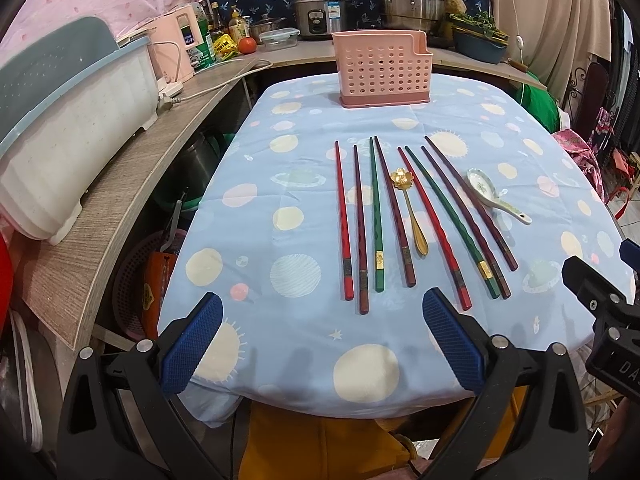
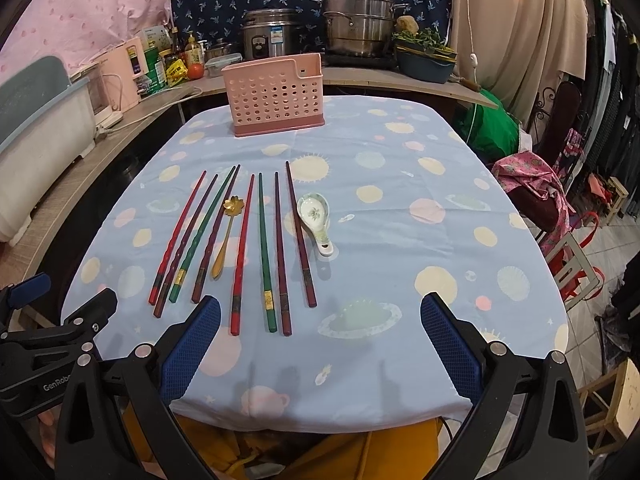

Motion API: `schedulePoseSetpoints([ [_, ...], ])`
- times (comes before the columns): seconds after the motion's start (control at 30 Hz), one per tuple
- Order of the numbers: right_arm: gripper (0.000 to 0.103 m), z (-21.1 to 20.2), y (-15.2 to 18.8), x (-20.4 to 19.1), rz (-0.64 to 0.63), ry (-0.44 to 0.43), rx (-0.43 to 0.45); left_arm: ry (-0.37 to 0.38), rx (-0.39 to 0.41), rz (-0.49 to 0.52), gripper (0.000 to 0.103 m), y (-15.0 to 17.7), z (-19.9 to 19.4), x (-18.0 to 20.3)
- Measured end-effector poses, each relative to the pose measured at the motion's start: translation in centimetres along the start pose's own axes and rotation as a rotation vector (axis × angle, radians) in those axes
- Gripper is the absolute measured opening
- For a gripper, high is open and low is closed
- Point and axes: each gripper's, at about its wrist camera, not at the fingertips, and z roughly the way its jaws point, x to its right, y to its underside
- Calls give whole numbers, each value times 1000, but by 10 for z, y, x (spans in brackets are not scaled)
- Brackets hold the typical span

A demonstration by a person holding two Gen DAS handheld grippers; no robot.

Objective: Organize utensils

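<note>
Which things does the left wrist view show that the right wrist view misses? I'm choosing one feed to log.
Only the left wrist view shows the purple basket stowed under the counter, left of the table. Only the right wrist view shows the wooden stool at the lower right. Both show the pink caddy at the table's far end, eight chopsticks lying in a row, the gold spoon among them and the ceramic spoon to their right. Both hand-held grippers, left and right, are open and empty.
</note>
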Motion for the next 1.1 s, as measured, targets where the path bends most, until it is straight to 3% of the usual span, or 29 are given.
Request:
schedulePoseSetpoints([
  [1.1,96,3,3,-2,-1,-4,-7,-2,-4,-2,96,3,3,-3],
])
